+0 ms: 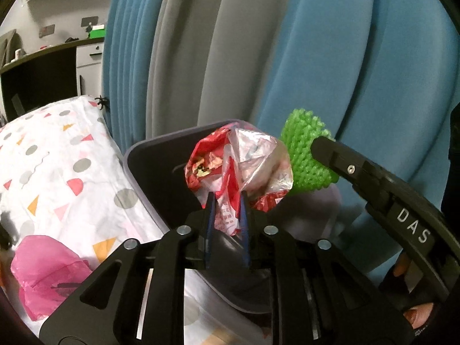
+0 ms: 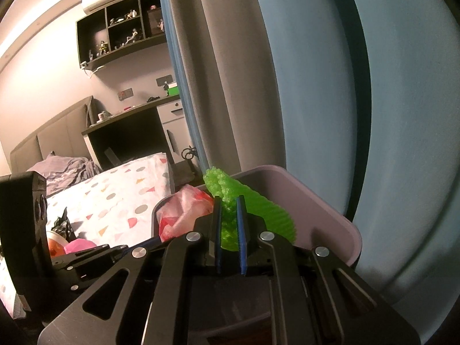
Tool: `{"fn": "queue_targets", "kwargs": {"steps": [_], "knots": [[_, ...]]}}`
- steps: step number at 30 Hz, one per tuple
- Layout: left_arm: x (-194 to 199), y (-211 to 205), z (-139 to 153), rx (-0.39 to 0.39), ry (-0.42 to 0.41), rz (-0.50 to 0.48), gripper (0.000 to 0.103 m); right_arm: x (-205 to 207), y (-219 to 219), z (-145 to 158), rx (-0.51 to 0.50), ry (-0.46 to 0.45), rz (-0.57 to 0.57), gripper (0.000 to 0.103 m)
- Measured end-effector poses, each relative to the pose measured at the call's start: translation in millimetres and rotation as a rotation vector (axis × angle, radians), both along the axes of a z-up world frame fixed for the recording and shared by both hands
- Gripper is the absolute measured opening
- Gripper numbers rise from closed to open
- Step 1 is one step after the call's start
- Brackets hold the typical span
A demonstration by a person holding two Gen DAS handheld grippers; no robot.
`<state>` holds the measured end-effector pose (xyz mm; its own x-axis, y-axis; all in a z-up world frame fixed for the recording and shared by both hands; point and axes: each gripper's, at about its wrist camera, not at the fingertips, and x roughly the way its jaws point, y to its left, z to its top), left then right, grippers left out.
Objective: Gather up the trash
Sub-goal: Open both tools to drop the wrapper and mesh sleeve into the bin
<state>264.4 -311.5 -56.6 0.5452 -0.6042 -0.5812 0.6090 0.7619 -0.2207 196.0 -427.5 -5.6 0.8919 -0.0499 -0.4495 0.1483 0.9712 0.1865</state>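
jaws on my left gripper [image 1: 227, 201] stand narrow and pinch the tail of a crumpled red-and-clear plastic snack wrapper [image 1: 238, 164], which bulges up above the fingertips [image 1: 210, 201] over the open mouth of a pale lilac plastic bin [image 1: 138, 155]. jaws on my right gripper [image 2: 229, 204] are nearly together, clamped on a bright green foam mesh sleeve [image 2: 253, 207]; its ribbed end fans out to the right of my pads, over the bin's inner wall [image 2: 316, 201]. in the left wrist view my right gripper's black body [image 1: 373, 184] comes in from the right, with the green mesh [image 1: 304, 149] just beside the wrapper and both held at the bin. in the right wrist view the wrapper [image 2: 184, 210] shows pink-red at the bin's left rim. left of the bin lies a white bed cover with grey dots and coloured triangles [image 1: 57, 158], and on it a pink plastic bag [image 1: 46, 276]. blue and grey curtains [image 1: 345, 57] hang behind the bin.
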Motion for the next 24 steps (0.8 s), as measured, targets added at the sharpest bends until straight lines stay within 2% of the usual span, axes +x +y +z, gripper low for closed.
{"fn": "queue_targets", "kwargs": {"steps": [2,4,6,8,10,13,18,24], "knots": [[-1.1,0.4,-0.4,0.004,0.002,-0.001,0.027,0.0,-1.1,-0.2,0.004,0.001,-0.004,0.017],[-3.2,2.7,0.3,0.007,-0.005,0.014,0.054,-1.3,-2.4,0.4,0.008,-0.003,-0.007,0.028],[-4.0,8.6,0.9,-0.002,-0.003,0.033,0.063,-3.7,-4.3,1.4,0.011,-0.008,-0.017,0.035],[-5.4,13.4,0.9,0.004,-0.002,0.050,0.073,-6.4,-5.0,1.6,0.011,-0.010,-0.027,0.036],[-7.6,17.7,2.0,0.020,-0.014,0.070,0.081,-10.0,-5.0,3.5,0.010,-0.016,-0.036,0.042],[-13.9,26.5,6.3,0.026,-0.029,0.096,0.087,-17.9,-2.1,7.0,-0.003,-0.030,-0.046,0.050],[-35.1,46.1,17.5,0.026,-0.063,0.135,0.091,-32.3,7.9,14.0,-0.039,-0.058,-0.057,0.068],[-67.3,67.3,30.7,0.026,-0.121,0.173,0.092,-53.7,20.3,24.6,-0.074,-0.098,-0.083,0.075]]}}
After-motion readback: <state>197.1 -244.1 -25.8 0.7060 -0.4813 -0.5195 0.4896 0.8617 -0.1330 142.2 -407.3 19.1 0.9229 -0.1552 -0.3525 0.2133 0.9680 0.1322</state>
